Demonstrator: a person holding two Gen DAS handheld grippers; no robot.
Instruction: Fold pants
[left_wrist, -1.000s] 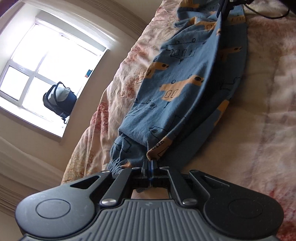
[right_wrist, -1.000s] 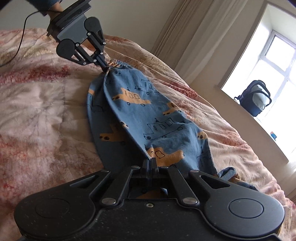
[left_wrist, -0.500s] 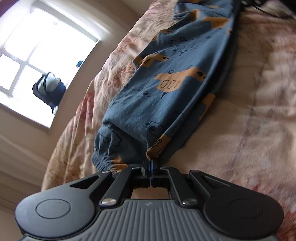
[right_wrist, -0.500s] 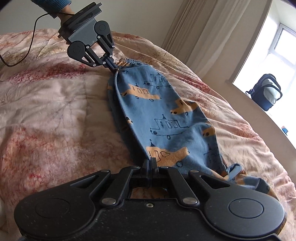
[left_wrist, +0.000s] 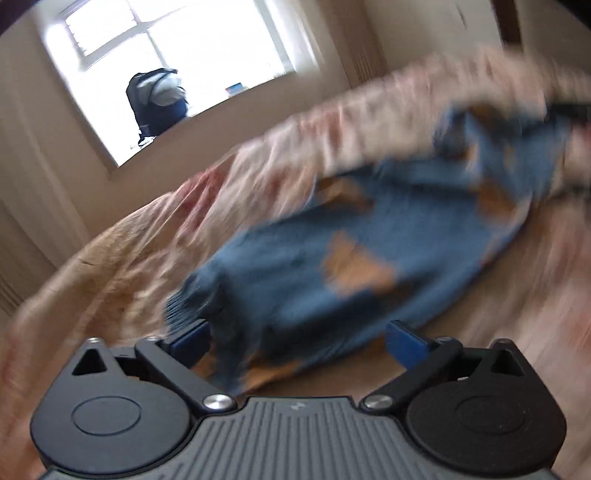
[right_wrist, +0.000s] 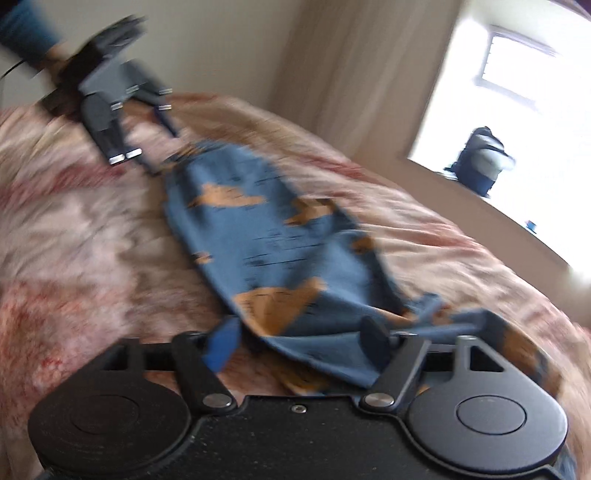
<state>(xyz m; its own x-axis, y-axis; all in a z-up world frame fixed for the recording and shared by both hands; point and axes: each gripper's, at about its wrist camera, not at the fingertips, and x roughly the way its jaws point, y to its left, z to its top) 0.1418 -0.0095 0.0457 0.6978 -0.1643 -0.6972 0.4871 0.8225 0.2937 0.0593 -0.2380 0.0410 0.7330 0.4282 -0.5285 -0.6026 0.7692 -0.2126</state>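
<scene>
The blue pants (right_wrist: 280, 254) are laid on the floral bedspread (right_wrist: 74, 229) near a bright window (left_wrist: 177, 48); both tools' jaws have just been spread, the cloth released.

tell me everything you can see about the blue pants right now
The pants are blue soft-looking knit printed with orange shapes and dark line drawings, blurred here. They lie stretched lengthwise on the pink floral bedcover, folded narrow, with a gathered end near the left hand-held gripper. Both that and the right hand-held gripper have just been opening; cloth sits between the spread fingers, no longer pinched.
</scene>
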